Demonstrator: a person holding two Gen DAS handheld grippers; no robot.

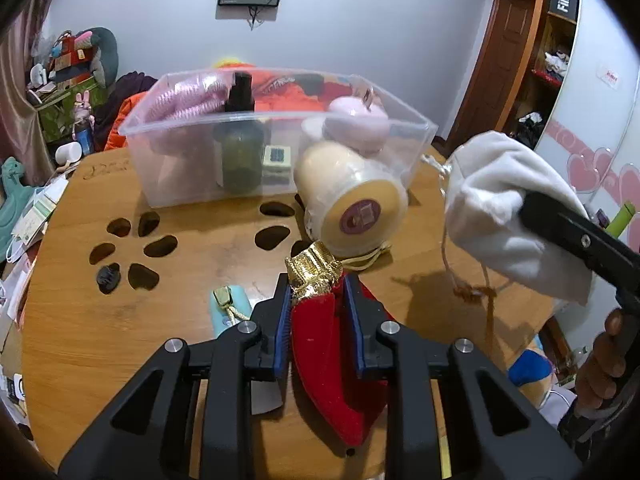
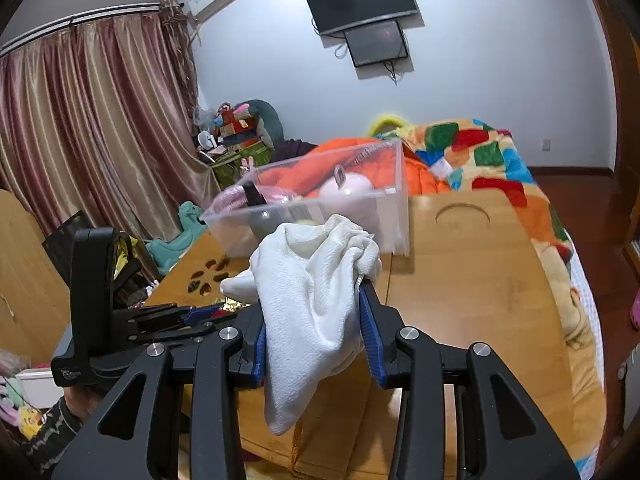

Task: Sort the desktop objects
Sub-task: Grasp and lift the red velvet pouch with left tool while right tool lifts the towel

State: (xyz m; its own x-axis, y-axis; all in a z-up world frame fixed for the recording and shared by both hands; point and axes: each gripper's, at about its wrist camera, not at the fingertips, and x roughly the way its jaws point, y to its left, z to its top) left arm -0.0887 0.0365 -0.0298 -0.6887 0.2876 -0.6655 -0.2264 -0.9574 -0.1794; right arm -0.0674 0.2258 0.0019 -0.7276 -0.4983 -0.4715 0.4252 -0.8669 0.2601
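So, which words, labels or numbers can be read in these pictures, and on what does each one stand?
"Fiiio", as far as it reads: black sign on the wooden shelf.
White sticker with red print on the wardrobe door: too small.
Round purple label on the cream jar: blurred.
Print on the left gripper's body: too small.

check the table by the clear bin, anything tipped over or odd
The cream jar lies on its side on the table, base toward the camera, just outside the clear bin. A small black clip sits alone by the paw-shaped cutouts.
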